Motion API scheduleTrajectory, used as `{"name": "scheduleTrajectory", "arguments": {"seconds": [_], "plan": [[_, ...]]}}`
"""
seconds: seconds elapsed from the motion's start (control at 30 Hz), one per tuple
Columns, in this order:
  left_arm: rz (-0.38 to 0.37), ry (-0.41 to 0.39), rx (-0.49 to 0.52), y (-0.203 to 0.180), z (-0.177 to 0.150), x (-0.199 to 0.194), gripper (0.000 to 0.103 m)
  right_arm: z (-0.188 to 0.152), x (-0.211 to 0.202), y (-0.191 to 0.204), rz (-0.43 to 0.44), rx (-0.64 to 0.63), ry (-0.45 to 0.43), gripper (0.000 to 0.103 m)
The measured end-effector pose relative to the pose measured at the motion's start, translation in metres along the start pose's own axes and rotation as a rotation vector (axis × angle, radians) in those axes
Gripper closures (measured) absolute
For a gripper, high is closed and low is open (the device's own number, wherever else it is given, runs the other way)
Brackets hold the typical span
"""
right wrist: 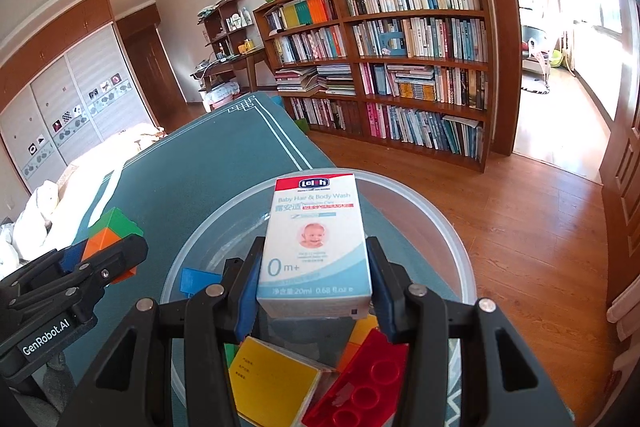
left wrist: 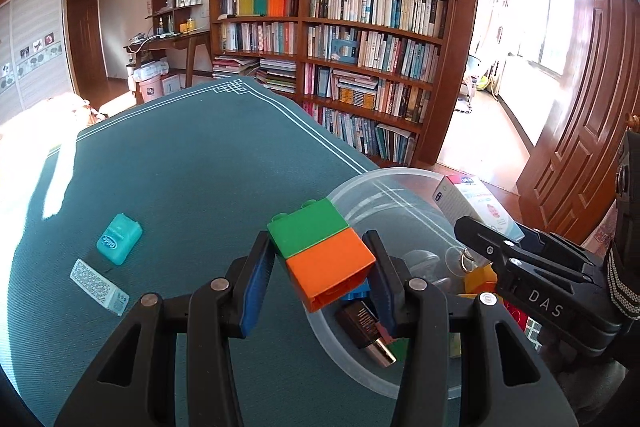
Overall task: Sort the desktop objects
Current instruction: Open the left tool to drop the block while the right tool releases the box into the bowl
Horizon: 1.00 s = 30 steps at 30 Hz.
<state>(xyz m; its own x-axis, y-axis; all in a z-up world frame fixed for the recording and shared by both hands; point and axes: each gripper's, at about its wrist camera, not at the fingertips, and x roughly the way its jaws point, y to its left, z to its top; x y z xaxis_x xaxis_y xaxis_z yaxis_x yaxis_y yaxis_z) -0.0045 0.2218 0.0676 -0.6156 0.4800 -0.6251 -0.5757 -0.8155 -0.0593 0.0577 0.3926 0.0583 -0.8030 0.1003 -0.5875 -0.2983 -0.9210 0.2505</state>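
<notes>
Left tool (left wrist: pixel 320 267) clamps the green-orange block (left wrist: pixel 320 251) at the bowl (left wrist: pixel 360 183) rim; right tool (right wrist: pixel 316 279) clamps the wash box (right wrist: pixel 316 239) over the bowl by the surface (left wrist: pixel 192 167) edge, contents half hidden

In the left wrist view, the orange-and-green block (left wrist: pixel 322 251) hides part of the clear bowl's (left wrist: pixel 362 183) near rim and most of a blue brick (left wrist: pixel 358 293) at 6 o'clock of it. The dark tube (left wrist: pixel 366 327) is partly covered by a finger. The book spines on the bookcase (left wrist: pixel 360 39) are too small to read. In the right wrist view, the baby wash box (right wrist: pixel 314 247) hides the bowl's middle; the red brick (right wrist: pixel 360 391) and yellow box (right wrist: pixel 272 383) are cut off at the bottom edge.
</notes>
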Motion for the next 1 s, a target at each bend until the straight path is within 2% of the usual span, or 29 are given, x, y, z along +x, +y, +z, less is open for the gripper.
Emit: {"name": "scheduleTrajectory", "arguments": {"seconds": [0.17, 0.27, 0.3, 0.43, 0.77, 1.0], "plan": [[-0.094, 0.011, -0.006, -0.012, 0.007, 0.009, 0.053, 0.000, -0.001, -0.004, -0.013, 0.004, -0.004, 0.051], [-0.188, 0.053, -0.041, -0.014, 0.008, 0.017, 0.029, -0.001, 0.002, -0.008, -0.026, 0.015, 0.002, 0.049], [-0.194, 0.052, -0.050, -0.014, 0.008, 0.017, 0.029, -0.002, 0.002, -0.009, -0.030, 0.017, 0.002, 0.048], [-0.149, 0.030, -0.026, -0.015, 0.004, 0.013, 0.029, -0.003, 0.000, -0.010, -0.043, 0.015, -0.011, 0.046], [-0.019, 0.006, -0.038, 0.007, 0.003, 0.009, 0.029, -0.003, -0.004, 0.000, -0.033, 0.002, -0.026, 0.045], [0.031, -0.010, -0.023, 0.016, 0.001, 0.004, 0.029, -0.003, -0.004, 0.008, -0.028, -0.006, -0.026, 0.045]]}}
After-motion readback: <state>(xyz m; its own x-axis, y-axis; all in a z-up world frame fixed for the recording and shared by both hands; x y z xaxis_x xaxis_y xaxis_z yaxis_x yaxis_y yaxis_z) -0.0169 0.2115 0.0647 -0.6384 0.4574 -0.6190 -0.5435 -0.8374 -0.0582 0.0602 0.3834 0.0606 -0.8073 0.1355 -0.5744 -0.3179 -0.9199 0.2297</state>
